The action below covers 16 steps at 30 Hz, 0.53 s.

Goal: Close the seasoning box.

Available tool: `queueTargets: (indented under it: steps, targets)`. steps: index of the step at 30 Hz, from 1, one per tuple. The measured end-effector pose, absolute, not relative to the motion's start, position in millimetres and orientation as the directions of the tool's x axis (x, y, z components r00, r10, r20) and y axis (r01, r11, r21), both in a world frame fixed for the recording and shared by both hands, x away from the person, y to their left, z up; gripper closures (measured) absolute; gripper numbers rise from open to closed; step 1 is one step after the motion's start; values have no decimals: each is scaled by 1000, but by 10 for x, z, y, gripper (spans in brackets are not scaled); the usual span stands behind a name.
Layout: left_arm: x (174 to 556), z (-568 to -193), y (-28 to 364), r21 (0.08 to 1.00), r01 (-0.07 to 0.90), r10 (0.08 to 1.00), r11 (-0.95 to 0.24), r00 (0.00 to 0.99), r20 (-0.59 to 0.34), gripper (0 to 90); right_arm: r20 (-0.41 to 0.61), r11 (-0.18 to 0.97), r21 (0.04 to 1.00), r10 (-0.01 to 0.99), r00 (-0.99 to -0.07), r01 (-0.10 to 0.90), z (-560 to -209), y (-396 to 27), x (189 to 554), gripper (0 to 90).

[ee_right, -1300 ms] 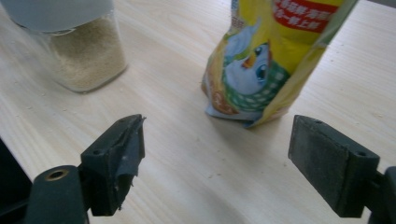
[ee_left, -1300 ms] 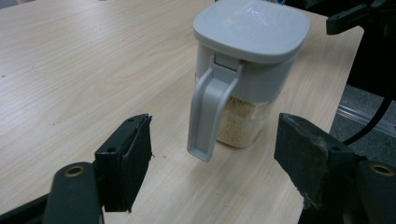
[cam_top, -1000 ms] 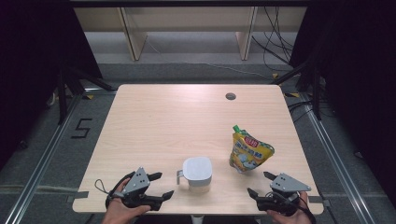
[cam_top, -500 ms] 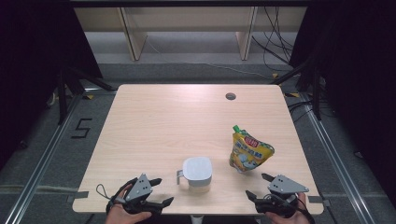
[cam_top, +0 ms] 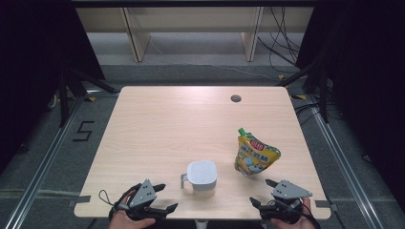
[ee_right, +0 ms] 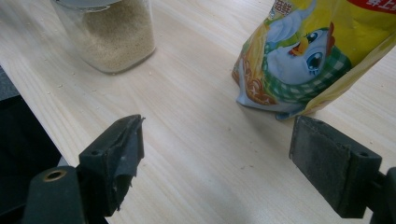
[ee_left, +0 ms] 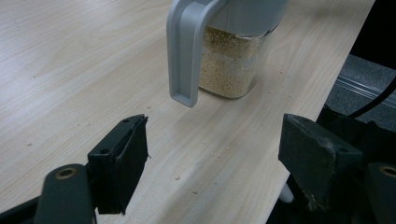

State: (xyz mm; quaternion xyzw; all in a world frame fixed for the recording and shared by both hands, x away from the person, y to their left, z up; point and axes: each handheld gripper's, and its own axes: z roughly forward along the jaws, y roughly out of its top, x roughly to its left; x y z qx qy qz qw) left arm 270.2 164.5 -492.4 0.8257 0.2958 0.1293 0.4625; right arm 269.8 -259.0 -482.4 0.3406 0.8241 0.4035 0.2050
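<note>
Both grippers sit at the near edge of the wooden table (cam_top: 157, 124), at about 6 o'clock in the high view, each with its jaws spread wide and nothing between them. The left gripper (cam_top: 161, 198) is angled toward the lidded jar (cam_top: 201, 177) just off at its 2 o'clock; in the left gripper view the jar's grey handle (ee_left: 186, 51) hangs down toward the camera, so it looks turned that way to be taken by that side. The jar is clear-walled and holds pale granules (ee_left: 227, 65) — a few stray grains dot the tabletop around it. The right gripper (cam_top: 262, 193) faces the yellow spouted pouch (cam_top: 254, 154) at its 12 o'clock, which stands upright on its own base, spout at the top. Jar and pouch stand near each other but apart — most likely a refill, pouch into jar, with neither yet touched.
</note>
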Motion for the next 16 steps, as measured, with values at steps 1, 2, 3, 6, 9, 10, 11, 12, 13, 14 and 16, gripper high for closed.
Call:
queueTargets:
  steps: [1,2,3,6,9,10,11,12,13,14,16]
  targets:
    - [2702,-4920,1649,836,372,608,-403,792,-59,233,-55,440,803,728,-684,403,-4824,-2587,2695,188]
    - [2703,-4920,1649,837,372,609,-402,791,-60,233,-56,440,802,727,-684,403,-4825,-2588,2697,188]
    - [2703,-4921,1648,837,372,608,-402,792,-59,233,-55,443,800,726,-685,405,-4828,-2589,2700,189]
    - [2701,-4921,1645,835,373,610,-405,790,-57,233,-50,446,797,720,-693,407,-4837,-2590,2707,190]
    - [2713,-4927,1647,836,368,608,-407,792,-53,233,-61,445,801,726,-685,400,-4837,-2597,2709,191]
    - [2703,-4928,1636,841,375,612,-389,788,-69,233,-60,446,799,727,-685,403,-4839,-2597,2710,191]
    - [2709,-4926,1639,842,368,607,-394,792,-62,233,-64,451,797,725,-686,402,-4842,-2599,2713,191]
    - [2716,-4922,1650,839,358,601,-410,798,-47,234,-52,451,792,722,-690,412,-4845,-2596,2713,191]
    - [2726,-4916,1659,838,347,592,-421,805,-36,234,-45,450,796,712,-701,405,-4850,-2598,2724,191]
    - [2724,-4920,1658,842,349,598,-411,800,-40,234,-54,447,798,721,-691,404,-4851,-2598,2720,191]
    - [2720,-4913,1672,829,371,611,-418,790,-45,234,-42,444,792,724,-688,419,-4853,-2600,2716,191]
